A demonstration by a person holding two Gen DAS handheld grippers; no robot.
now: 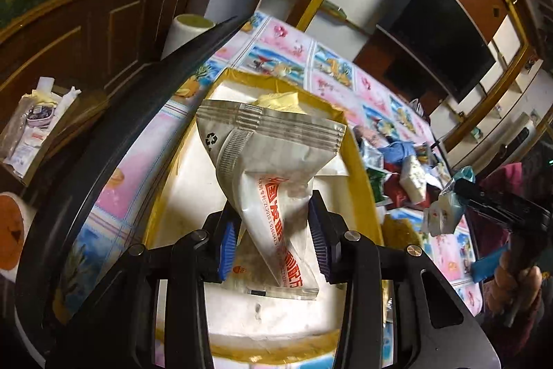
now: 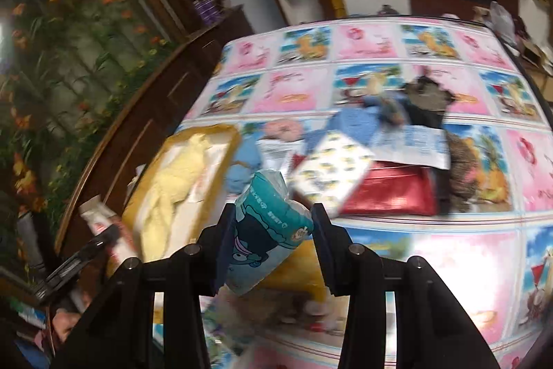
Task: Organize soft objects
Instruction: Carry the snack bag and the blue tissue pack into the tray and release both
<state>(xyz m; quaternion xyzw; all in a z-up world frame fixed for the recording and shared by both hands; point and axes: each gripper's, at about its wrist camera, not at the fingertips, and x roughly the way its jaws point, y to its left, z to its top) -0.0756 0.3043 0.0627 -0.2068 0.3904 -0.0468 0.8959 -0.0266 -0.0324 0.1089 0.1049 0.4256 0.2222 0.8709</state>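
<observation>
My left gripper [image 1: 273, 237] is shut on a silver-white foil packet with red print [image 1: 273, 175], held above a white box with a yellow rim [image 1: 359, 161]. A pale yellow soft item [image 1: 280, 101] lies in the box's far end. My right gripper [image 2: 271, 241] is shut on a teal tissue pack with a cartoon print [image 2: 266, 230], held above the table. The right gripper also shows in the left wrist view [image 1: 449, 199], to the right of the box. The box shows in the right wrist view [image 2: 221, 168], with the yellow item [image 2: 172, 189] in it.
A pile of soft items lies on the patterned tablecloth [image 2: 380, 51]: a red foil pack [image 2: 390, 196], a patterned tissue pack [image 2: 331, 168], blue cloth [image 2: 356, 123] and dark cloth [image 2: 428, 102]. A dark wooden cabinet [image 1: 103, 23] stands left. A black curved edge [image 1: 114, 134] runs beside the box.
</observation>
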